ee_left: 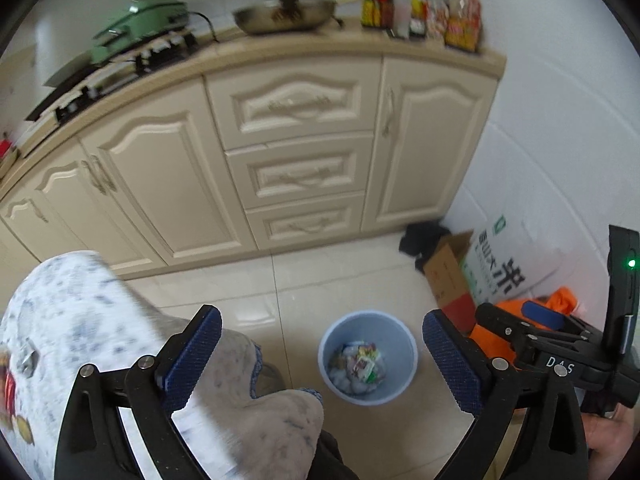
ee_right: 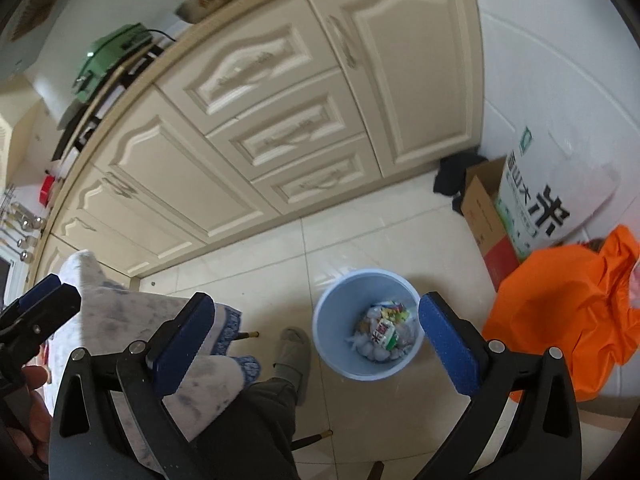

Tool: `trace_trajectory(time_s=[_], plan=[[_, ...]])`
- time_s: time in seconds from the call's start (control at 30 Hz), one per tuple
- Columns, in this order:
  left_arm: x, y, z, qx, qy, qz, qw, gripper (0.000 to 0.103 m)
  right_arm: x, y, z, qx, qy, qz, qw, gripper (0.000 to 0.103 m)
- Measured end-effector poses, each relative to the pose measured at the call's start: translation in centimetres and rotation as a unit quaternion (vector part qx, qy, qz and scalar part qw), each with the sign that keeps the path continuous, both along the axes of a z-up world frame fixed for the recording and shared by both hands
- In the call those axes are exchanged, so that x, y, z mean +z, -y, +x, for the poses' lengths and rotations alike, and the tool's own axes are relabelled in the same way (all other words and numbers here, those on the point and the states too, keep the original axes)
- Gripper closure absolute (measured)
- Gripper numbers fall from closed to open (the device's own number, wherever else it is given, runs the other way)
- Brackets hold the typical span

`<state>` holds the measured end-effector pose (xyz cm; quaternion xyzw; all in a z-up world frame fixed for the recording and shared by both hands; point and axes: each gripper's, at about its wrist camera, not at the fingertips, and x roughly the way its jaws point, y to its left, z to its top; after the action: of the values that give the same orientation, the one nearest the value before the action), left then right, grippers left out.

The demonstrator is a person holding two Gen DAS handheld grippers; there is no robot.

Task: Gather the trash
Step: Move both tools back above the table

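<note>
- Both grippers hang over the kitchen floor, pointing down at the light blue bin (ee_left: 368, 358), which stands on the pale tiles (ee_left: 340, 276) a little way out from the cream cabinets (ee_left: 296, 148).
- Left gripper (ee_left: 322, 354): jaws spread about as wide as they go, nothing between the blue pads (ee_left: 196, 356). You just see the bin and floor through the gap.
- Right gripper (ee_right: 316, 344): same deal, wide open and empty. The bin sits right in its gap from that view too.
- The trash (ee_right: 386, 334) is down in the bin: a heap of crumpled white wads plus some colourful wrappers on top, one with red print on it. So my read is that at least one load is already dumped.
- What's left? Hard to say. I can't spot any loose scraps on the visible tiles. Over by the wall there's an open cardboard box (ee_right: 482, 216), a big white sack with a black character on it (ee_right: 548, 196) and a crumpled orange bag (ee_right: 560, 304), but I wouldn't bet on whether any of that counts as trash.
- There's a table with a speckled white cloth (ee_left: 80, 320) at the left of both views. Something red and yellow pokes in at the very edge in the left view, too blurry to call.
- The person's slippered foot (ee_right: 294, 350) sits just beside the bin.
- My guess: well along, maybe another pick from the table if anything's left up there.
</note>
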<state>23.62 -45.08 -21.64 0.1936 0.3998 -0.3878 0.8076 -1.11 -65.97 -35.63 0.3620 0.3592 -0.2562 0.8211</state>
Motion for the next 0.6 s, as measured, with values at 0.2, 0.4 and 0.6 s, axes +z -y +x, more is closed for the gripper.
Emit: trace_trajectory(time_s=[0.2,0.4,0.6], plan=[[5.3,-8.8,-1.4,0.032,0.024,-0.061,0.9974,0.003,6.0,-3.7,1.2,0.025,0.037,-0.045,0.998,0.0],[9.7,-17.9,-3.5,0.073,0.06,-0.109,0.9896,0.001,11.1,-8.4,3.4,0.07,0.068,-0.087,0.991,0.0],[12.2,-25.8,-6.0,0.118,0.092,-0.139,0.979,0.001,15.4,-14.2,6.1,0.126,0.098,-0.123,0.98,0.0]])
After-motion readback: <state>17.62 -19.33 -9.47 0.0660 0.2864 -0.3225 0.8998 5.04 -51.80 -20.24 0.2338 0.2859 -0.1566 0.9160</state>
